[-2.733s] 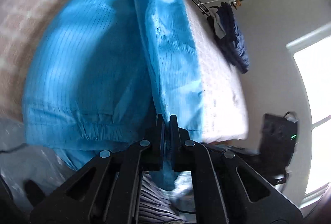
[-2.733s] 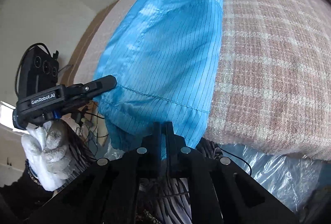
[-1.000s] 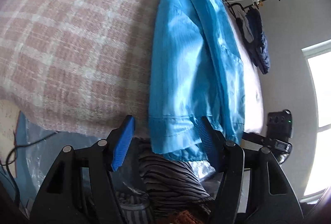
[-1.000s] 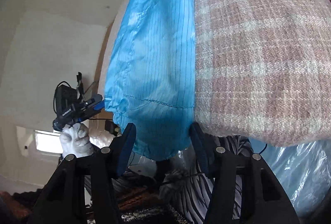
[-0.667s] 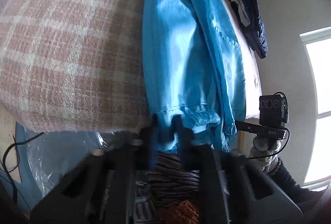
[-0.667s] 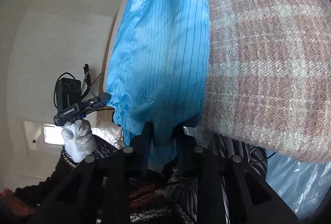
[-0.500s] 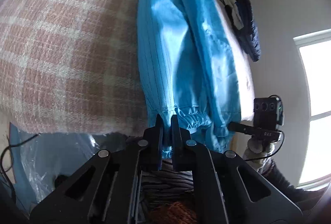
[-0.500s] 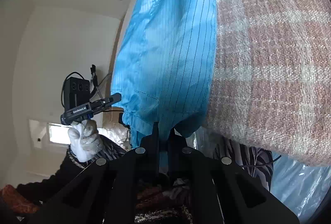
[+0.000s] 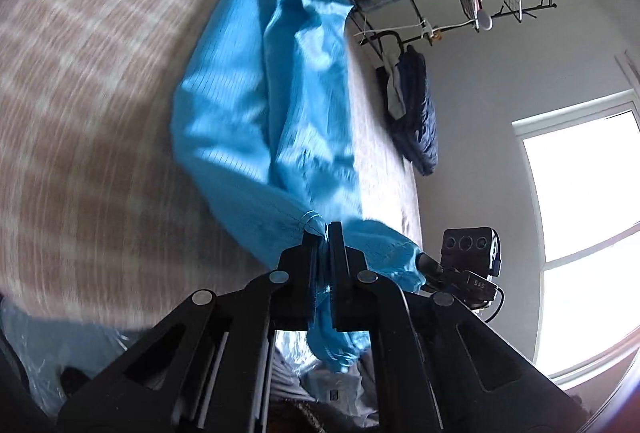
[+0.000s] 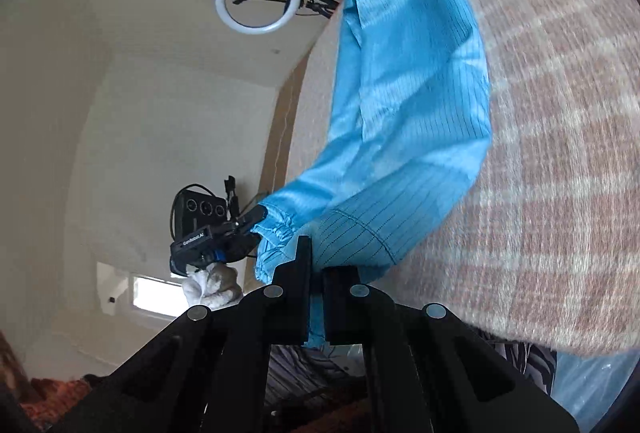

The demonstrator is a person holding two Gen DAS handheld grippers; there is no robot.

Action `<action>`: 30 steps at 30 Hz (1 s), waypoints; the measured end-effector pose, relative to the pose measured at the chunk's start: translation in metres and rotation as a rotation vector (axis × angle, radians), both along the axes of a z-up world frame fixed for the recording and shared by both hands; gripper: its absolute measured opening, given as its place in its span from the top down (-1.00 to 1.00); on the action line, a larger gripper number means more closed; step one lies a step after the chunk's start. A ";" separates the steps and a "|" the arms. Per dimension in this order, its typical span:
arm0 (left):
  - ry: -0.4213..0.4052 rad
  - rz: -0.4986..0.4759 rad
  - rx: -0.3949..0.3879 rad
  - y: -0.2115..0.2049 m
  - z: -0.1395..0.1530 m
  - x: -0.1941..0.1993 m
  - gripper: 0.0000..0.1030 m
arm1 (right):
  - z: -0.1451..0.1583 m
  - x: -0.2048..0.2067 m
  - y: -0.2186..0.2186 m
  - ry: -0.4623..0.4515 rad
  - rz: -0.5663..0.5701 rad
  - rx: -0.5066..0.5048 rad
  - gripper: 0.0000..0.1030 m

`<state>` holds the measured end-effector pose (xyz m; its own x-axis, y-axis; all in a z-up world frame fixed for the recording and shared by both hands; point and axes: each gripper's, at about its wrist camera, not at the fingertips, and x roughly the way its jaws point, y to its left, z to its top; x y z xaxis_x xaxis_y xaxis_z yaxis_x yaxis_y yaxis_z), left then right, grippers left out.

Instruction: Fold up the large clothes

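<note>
A checked blanket (image 9: 80,113) covers the bed, with a long blue garment (image 9: 256,105) lying along it. The left gripper (image 9: 323,233) is clamped tight on the garment's near hem, raised off the bed edge. The right gripper (image 10: 316,265) pinches the same hem just beside it, fabric bunched between its closed jaws

Sheeny garment (image 9: 256,121) (blanket (image 9: 80,113) coarse-woven).

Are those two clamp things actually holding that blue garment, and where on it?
Yes. The left gripper and the right gripper are both shut on the blue garment, each pinching its near hem edge, which is raised off the plaid bed cover.
</note>
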<state>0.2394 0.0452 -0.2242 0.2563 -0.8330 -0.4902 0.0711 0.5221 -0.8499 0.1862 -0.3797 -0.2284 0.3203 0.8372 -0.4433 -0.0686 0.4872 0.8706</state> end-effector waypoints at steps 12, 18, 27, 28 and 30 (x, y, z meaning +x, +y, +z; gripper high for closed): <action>-0.021 0.090 0.060 -0.019 -0.008 0.108 0.96 | 0.007 0.104 0.013 -0.033 -0.071 -0.139 0.94; 0.009 0.146 0.091 -0.028 -0.031 0.156 0.96 | -0.008 0.149 0.001 0.012 -0.124 -0.188 0.94; 0.010 0.207 0.162 -0.032 -0.052 0.185 0.96 | -0.023 0.188 -0.006 0.078 -0.157 -0.221 0.86; 0.005 0.211 0.176 -0.032 -0.050 0.185 0.95 | -0.022 0.189 -0.005 0.080 -0.157 -0.224 0.85; -0.004 0.209 0.183 -0.031 -0.048 0.187 0.75 | -0.019 0.192 -0.005 0.092 -0.143 -0.208 0.54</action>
<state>0.4259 0.0145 -0.2722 0.4157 -0.6596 -0.6262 -0.0517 0.6703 -0.7403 0.3786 -0.3842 -0.2469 0.3789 0.6744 -0.6337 0.0885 0.6552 0.7502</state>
